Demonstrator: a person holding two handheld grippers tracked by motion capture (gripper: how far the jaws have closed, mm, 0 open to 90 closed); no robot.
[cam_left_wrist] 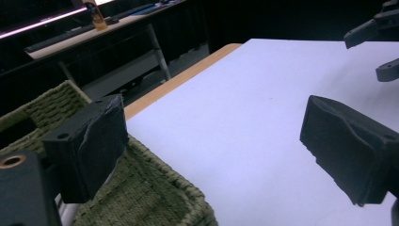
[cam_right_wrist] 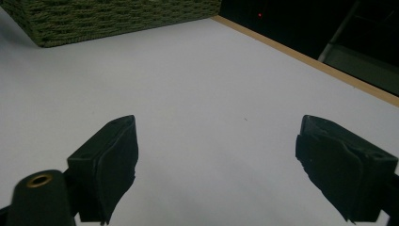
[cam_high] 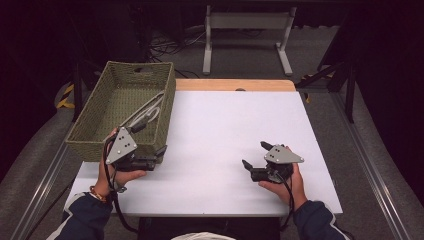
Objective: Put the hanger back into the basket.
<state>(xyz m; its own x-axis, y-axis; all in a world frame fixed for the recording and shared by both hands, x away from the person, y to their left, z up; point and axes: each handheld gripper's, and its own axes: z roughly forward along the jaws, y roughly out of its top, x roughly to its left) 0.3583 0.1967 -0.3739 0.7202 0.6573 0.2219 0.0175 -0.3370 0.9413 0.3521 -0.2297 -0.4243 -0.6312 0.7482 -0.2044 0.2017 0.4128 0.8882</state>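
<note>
Woven basket (cam_high: 95,137) at the far left, cable (cam_high: 148,114) inside.
We see both grippers, left (cam_high: 159,156) and right (cam_high: 255,155), wide and empty.

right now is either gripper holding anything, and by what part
Nothing is held. The left gripper is open at the basket's near corner; the right gripper is open over the bare table.

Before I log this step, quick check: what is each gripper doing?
Left gripper: open, nothing between its jaws, at the green woven basket's near corner.
Right gripper: open, empty, over the white table.
</note>
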